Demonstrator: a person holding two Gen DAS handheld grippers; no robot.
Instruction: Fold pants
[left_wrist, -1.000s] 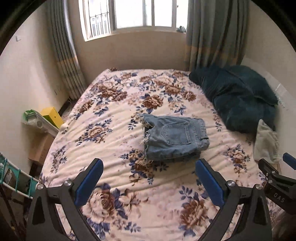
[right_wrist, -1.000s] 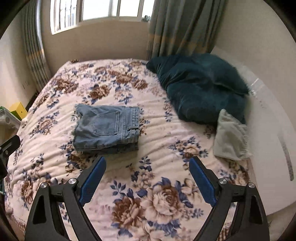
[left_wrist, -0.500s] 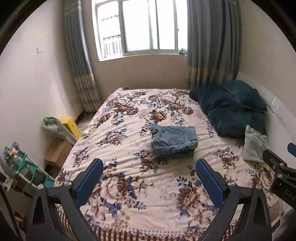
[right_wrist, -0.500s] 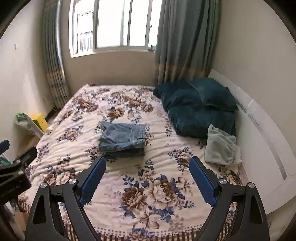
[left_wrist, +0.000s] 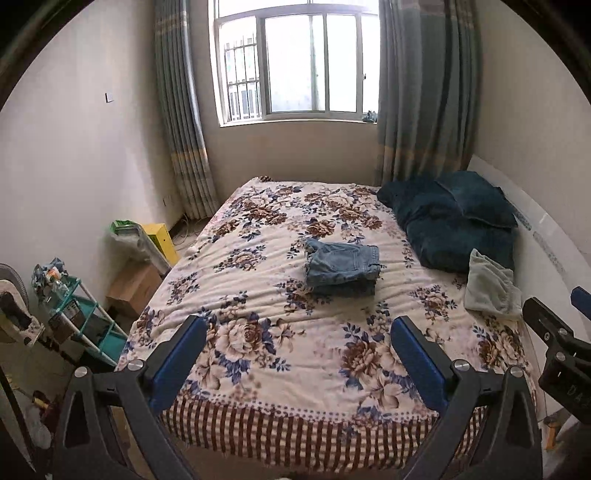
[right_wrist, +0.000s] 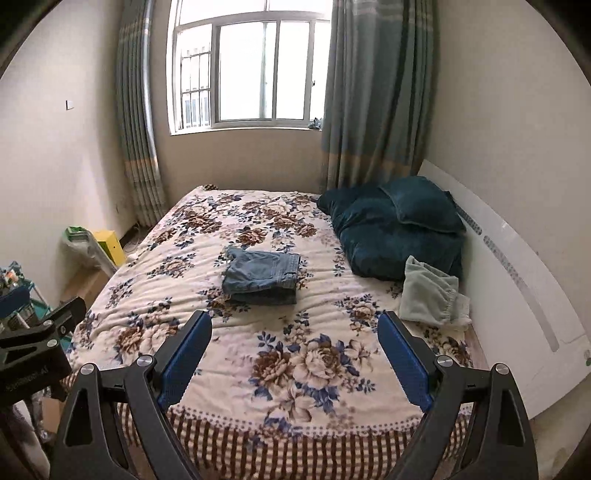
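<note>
Folded blue denim shorts (left_wrist: 341, 266) lie in a neat stack on the middle of the floral bed (left_wrist: 258, 369); they also show in the right wrist view (right_wrist: 261, 277). My left gripper (left_wrist: 297, 328) is open and empty, held back over the foot of the bed, far from the shorts. My right gripper (right_wrist: 295, 325) is open and empty, also back at the foot of the bed (right_wrist: 314, 387). Each gripper's body shows at the edge of the other's view.
Dark teal pillows (left_wrist: 454, 221) and a pale green cloth (left_wrist: 487, 286) lie at the bed's right side by a white headboard (right_wrist: 517, 280). A teal shelf rack (left_wrist: 74, 317), cardboard box (left_wrist: 135, 282) and yellow box (left_wrist: 160, 240) stand left of the bed. Window and curtains behind.
Both grippers have pulled back and up, away from the folded shorts, from over the bed to beyond its foot. Both stay open and empty. The shorts have not moved.
</note>
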